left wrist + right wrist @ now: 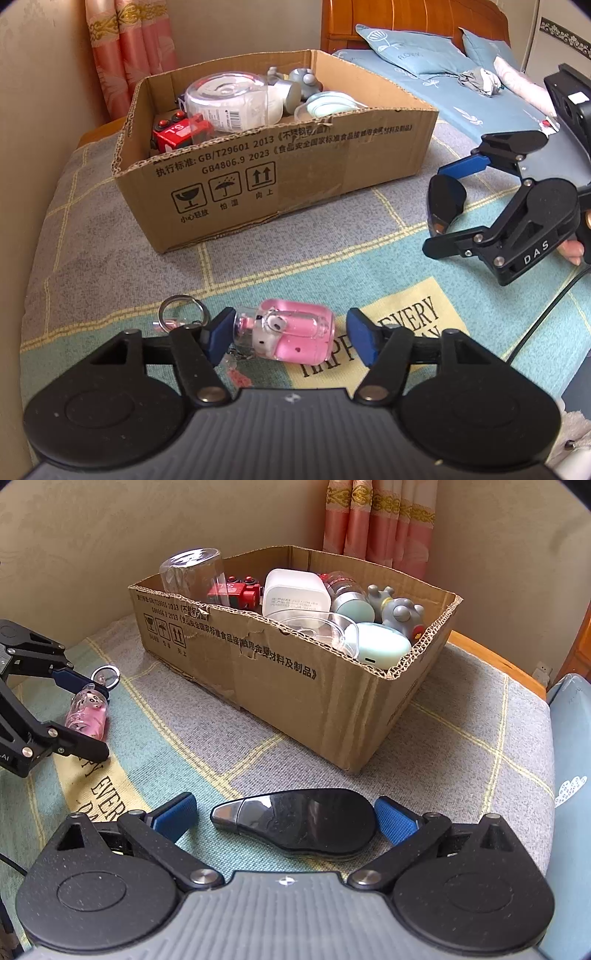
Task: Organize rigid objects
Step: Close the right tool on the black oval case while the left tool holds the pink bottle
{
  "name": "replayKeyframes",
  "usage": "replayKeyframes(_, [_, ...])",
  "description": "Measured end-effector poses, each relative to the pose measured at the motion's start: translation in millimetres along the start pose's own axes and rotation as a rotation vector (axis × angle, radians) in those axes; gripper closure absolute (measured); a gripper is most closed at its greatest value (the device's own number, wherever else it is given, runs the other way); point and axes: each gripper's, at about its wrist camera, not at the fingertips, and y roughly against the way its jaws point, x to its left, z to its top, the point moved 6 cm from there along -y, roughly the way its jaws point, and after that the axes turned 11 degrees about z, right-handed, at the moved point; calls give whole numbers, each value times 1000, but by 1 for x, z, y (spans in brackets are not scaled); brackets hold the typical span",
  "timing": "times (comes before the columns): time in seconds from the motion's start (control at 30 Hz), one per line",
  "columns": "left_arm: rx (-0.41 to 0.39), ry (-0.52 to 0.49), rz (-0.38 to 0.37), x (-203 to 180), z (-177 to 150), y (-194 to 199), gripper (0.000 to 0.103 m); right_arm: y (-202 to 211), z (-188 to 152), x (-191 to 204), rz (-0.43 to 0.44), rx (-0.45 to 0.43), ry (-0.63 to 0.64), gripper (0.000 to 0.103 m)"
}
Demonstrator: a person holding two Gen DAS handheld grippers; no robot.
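A pink liquid-filled keychain charm (291,334) with a metal ring (181,308) lies on the checked blanket between the blue pads of my open left gripper (291,338); the pads stand apart from it. It also shows in the right wrist view (86,710). A glossy black teardrop-shaped device (303,821) lies between the pads of my open right gripper (286,818); the right pad looks close to touching it. It also shows in the left wrist view (445,203). A cardboard box (332,177) holds several items: a red toy, a clear jar, a grey figure.
The box (295,686) stands on the blanket beyond both grippers, against a beige wall. A bed with blue pillows (406,51) is at the back right. Pink curtains (133,48) hang behind. A black cable (535,325) runs across the blanket at right.
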Motion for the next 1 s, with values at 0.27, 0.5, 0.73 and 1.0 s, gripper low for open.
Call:
replayKeyframes(0.27, [-2,-38,-6,3,-4,3,36,8,-4,4,-8,9,1,10])
replayKeyframes(0.5, [10,-55,9,4,-6,6,36,9,-5,5,-16,12,-2,10])
replayKeyframes(0.73, [15,-28,0,6,-6,5,51,9,-4,5,-24,18,-25,10])
replayKeyframes(1.0, [29,-72,14,1,-1,10,52,17,-4,11,-50,59,-30,10])
